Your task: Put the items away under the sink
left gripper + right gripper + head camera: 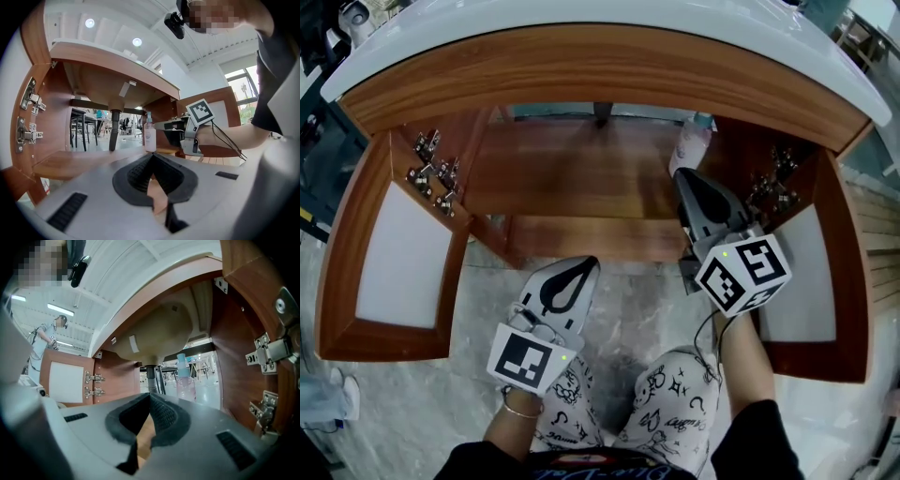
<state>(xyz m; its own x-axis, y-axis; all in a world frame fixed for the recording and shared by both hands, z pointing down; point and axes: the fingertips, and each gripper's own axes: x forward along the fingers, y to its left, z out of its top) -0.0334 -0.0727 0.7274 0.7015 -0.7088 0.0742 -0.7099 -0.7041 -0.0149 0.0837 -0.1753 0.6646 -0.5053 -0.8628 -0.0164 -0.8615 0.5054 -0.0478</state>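
The clear pink plastic spray bottle with a pale blue cap (692, 142) stands upright on the reddish-brown wooden shelf (572, 173) of the open cabinet under the sink. It is at the shelf's right side, close to the right wall. The right gripper (684, 180) reaches level into the cabinet, its grey jaws pressed together with nothing between them. The bottle sits just beyond their tips, a little to the right, apart from them. The left gripper (587, 264) hangs outside the cabinet over the grey marbled floor (647, 300), its jaws likewise closed and empty. Both white-panelled wooden doors (398, 253) stand swung wide. A dark drain pipe (602, 114) runs down behind the middle of the shelf.
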